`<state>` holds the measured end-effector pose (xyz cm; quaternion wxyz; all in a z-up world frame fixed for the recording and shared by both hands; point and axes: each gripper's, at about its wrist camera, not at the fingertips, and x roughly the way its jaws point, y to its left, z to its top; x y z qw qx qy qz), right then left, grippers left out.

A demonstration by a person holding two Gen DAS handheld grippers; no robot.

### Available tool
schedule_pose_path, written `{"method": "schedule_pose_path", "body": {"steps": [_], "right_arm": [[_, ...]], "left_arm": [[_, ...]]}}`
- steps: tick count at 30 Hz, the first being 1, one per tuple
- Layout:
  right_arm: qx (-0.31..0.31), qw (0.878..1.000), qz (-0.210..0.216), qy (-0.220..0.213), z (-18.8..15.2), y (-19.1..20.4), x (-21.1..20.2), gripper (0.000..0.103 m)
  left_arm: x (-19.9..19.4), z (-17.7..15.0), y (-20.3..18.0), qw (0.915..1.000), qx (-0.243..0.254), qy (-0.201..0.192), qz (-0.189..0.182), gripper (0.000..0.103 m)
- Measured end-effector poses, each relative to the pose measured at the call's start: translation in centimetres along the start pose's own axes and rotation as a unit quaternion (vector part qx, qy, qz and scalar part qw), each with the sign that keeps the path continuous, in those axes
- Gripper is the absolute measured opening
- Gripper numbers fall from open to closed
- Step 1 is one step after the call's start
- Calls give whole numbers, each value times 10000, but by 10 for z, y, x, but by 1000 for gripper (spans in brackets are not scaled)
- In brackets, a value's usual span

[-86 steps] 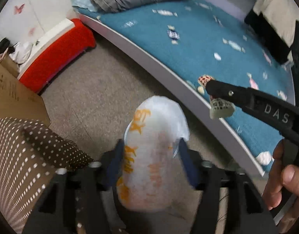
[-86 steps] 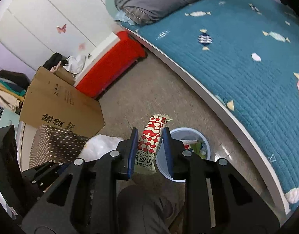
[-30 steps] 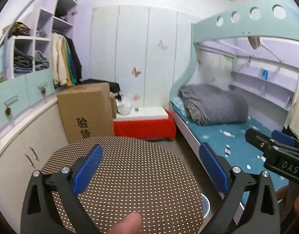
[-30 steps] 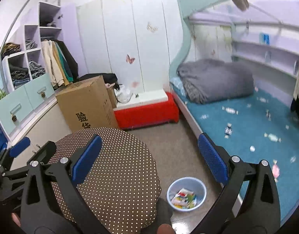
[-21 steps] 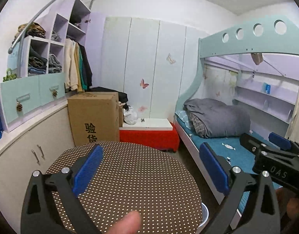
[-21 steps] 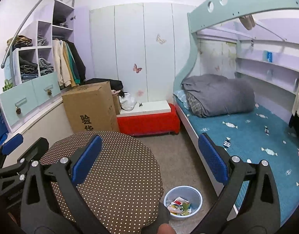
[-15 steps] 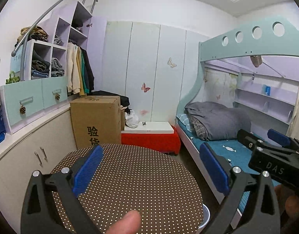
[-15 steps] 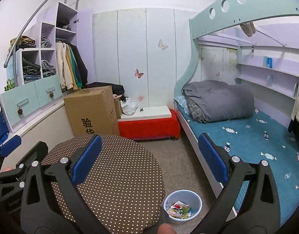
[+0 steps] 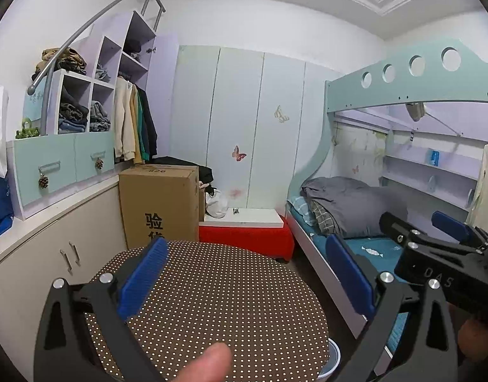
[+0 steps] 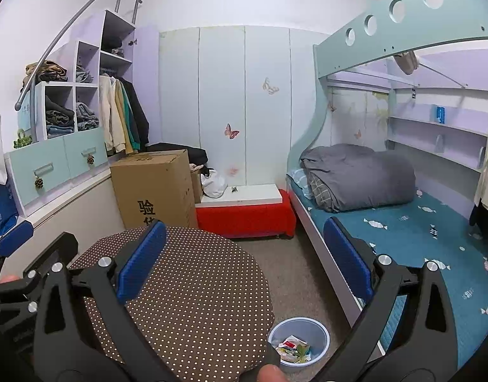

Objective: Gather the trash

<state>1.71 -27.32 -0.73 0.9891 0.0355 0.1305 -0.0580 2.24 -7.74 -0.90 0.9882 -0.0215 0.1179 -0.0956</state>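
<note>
A pale blue trash bin (image 10: 299,340) stands on the floor between the round table and the bed, with several crumpled wrappers (image 10: 293,350) inside; only its rim (image 9: 334,356) shows in the left wrist view. My left gripper (image 9: 244,273) is open and empty, held above the table. My right gripper (image 10: 242,258) is open and empty, also above the table; it shows at the right of the left wrist view (image 9: 434,242). The left gripper's arm shows at the left edge of the right wrist view (image 10: 27,273).
A round brown polka-dot table (image 10: 193,293) is right below both grippers. A bunk bed with a teal cover (image 10: 419,232) and grey duvet (image 10: 355,175) runs along the right. A cardboard box (image 10: 154,187), red bench (image 10: 244,213) and cabinets (image 9: 46,261) line the left and back.
Earlier each gripper held a wrapper near the bin; both are now open and empty. Both have risen and tilted up over the table. The wrappers lie in the bin.
</note>
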Motion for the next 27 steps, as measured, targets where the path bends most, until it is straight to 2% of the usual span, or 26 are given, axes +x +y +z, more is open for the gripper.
{"method": "schedule_pose_path", "body": {"steps": [16,27], "right_arm": [[-93,9999,45,74,-5,17,4,97],[-95,9999,92,89,-5,20,5,97]], "left_arm": [[-4,-5,4,9999,-5,-95,97,98],[0,-8,8,9997,-89,22,224,98]]}}
